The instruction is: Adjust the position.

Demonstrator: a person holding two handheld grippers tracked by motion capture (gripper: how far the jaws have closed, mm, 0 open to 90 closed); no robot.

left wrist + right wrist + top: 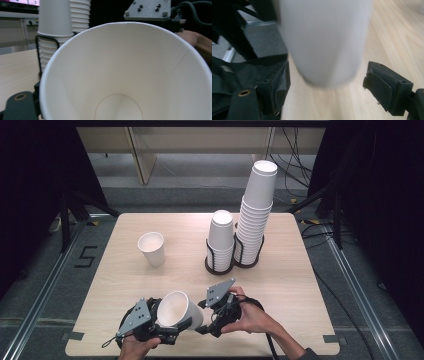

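Left hand-held gripper [172,327] was clamped on the rim of a paper cup [179,310], held tilted above the near edge of the tabletop [290,285]. Right hand-held gripper [325,85] stood with jaws apart around the cup's base, not touching. This looked like a handover; next, the right jaws needed to close on the base.

A white paper cup [179,309] lies tilted, mouth up and leftward, near the table's front edge.
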